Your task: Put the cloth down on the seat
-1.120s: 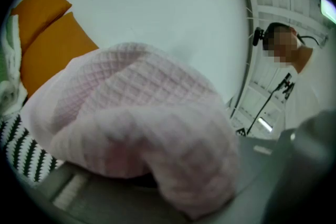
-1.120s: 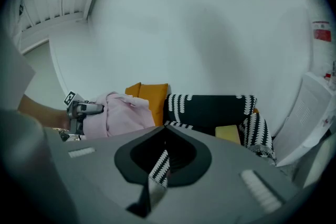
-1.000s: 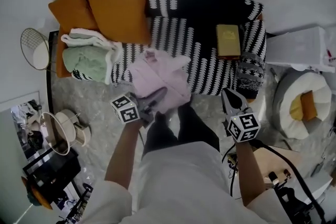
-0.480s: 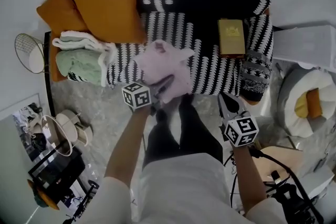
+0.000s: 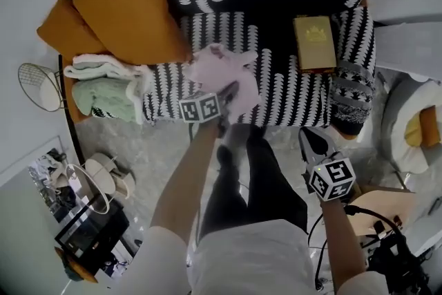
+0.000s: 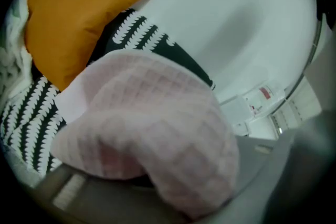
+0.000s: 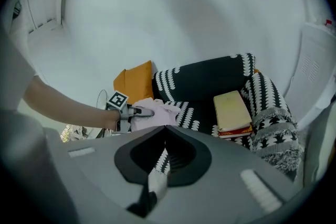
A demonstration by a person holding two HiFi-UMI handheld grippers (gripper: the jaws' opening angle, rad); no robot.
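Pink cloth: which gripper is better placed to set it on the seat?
Left. The left gripper grips the pink cloth over the striped seat, its jaws having just opened slightly with the cloth between them. The right gripper is shut and empty, short of the seat.

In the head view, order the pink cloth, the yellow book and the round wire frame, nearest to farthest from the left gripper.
1. pink cloth, in the left gripper; its jaws just opened slightly.
2. yellow book, on the sofa's right side.
3. round wire frame, far left, beside the sofa.
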